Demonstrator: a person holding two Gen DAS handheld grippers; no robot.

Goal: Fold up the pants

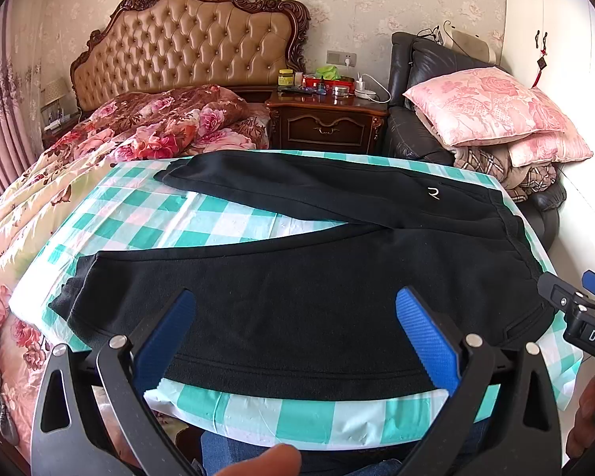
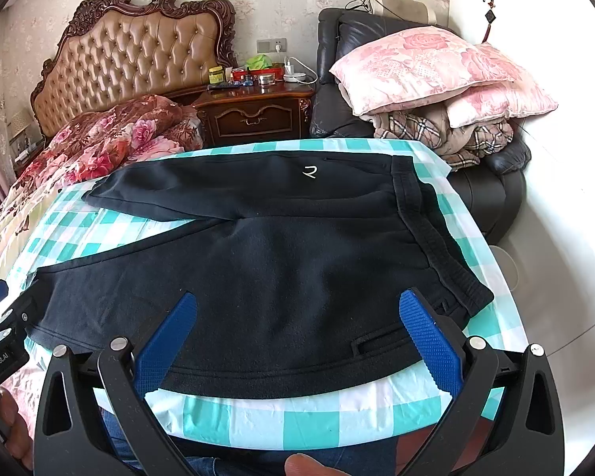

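Observation:
Black pants [image 1: 297, 277] lie flat on a table with a teal-and-white checked cloth [image 1: 170, 214], waistband to the right, both legs spread to the left with a gap between them. A small white logo [image 2: 309, 172] marks the far leg. My left gripper [image 1: 295, 309] is open and empty, hovering over the near leg close to the front edge. My right gripper [image 2: 297, 309] is open and empty over the near hip, its right finger [image 2: 428, 337] close to the waistband [image 2: 452, 273]. The right gripper's side shows in the left wrist view [image 1: 575, 309].
A bed with floral quilt [image 1: 99, 146] borders the table's left. A wooden nightstand [image 1: 329, 119] with small items stands behind. A dark leather chair piled with pink pillows [image 1: 492, 107] sits at the back right. White floor [image 2: 555, 277] lies to the right.

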